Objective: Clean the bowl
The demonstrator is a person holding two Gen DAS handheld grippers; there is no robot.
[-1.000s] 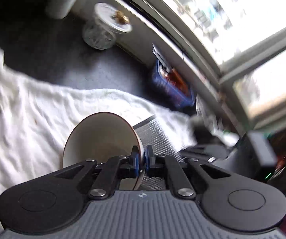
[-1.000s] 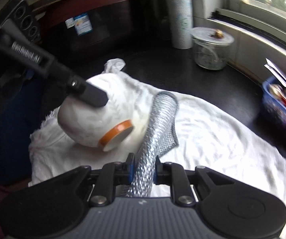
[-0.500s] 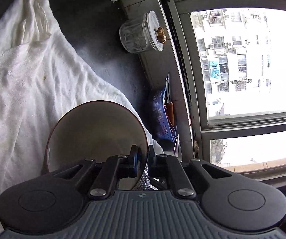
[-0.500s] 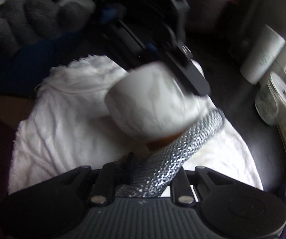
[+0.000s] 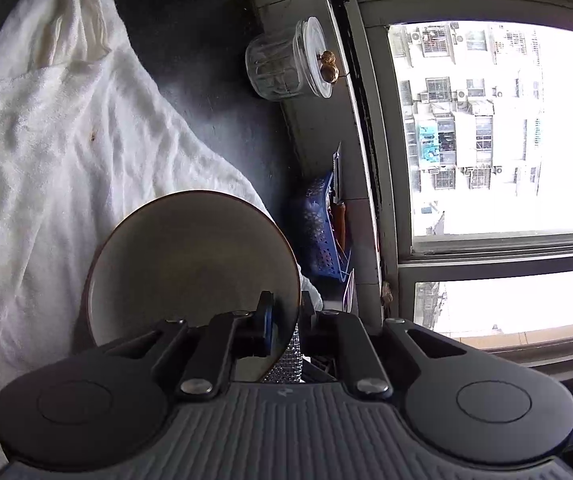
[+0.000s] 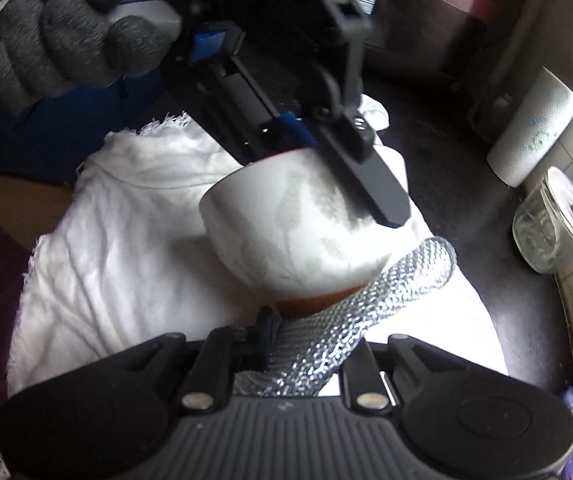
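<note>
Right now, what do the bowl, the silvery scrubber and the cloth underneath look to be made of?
Bowl: likely glazed ceramic, with a smooth white wall, faint leaf pattern and brown foot.
Scrubber: apparently metallic mesh cloth, glinting woven texture, rolled into a tube.
Cloth: soft white cotton-like towel, wrinkled, frayed at one edge.
Jar: clear glass, probably.

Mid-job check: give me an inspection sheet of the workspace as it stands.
Surface: dark counter under a rumpled white towel.
Job's things: bowl held tilted on its rim; silver mesh scrubber against its orange foot.
Clutter: lidded glass jar, blue basket, paper towel roll.
Grippers: left gripper shut on the bowl; right gripper shut on the mesh scrubber.
Cables: nothing seen.
Surroundings: window beside the counter; gloved hand behind.
</note>
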